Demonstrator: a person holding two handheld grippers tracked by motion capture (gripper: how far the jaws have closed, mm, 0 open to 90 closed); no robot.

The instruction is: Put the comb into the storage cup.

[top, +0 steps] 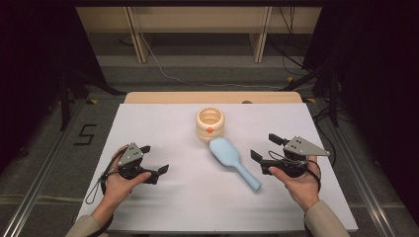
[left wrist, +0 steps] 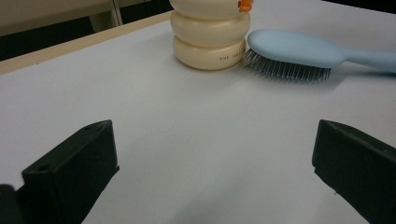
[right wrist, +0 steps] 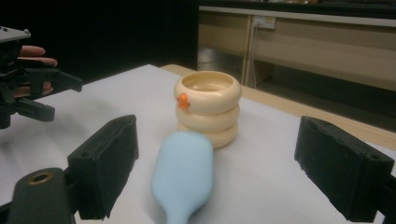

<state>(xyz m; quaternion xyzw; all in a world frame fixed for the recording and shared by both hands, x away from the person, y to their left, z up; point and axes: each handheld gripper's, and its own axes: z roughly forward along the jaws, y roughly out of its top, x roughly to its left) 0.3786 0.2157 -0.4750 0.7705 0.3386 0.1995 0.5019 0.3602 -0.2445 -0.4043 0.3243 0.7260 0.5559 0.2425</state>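
Approach step, by my reading: right tool [top: 262, 147] open and empty just right of blue hairbrush [top: 233, 162] handle, left tool [top: 154, 158] open, idle; next, close on handle.

A white table [top: 163, 197] with a light wooden far edge carries two things. A cream ringed holder [top: 210, 125] stands upright near the middle. A light blue hairbrush [top: 233, 162] lies bristles down just beside it, with the handle pointing toward the person's right side.
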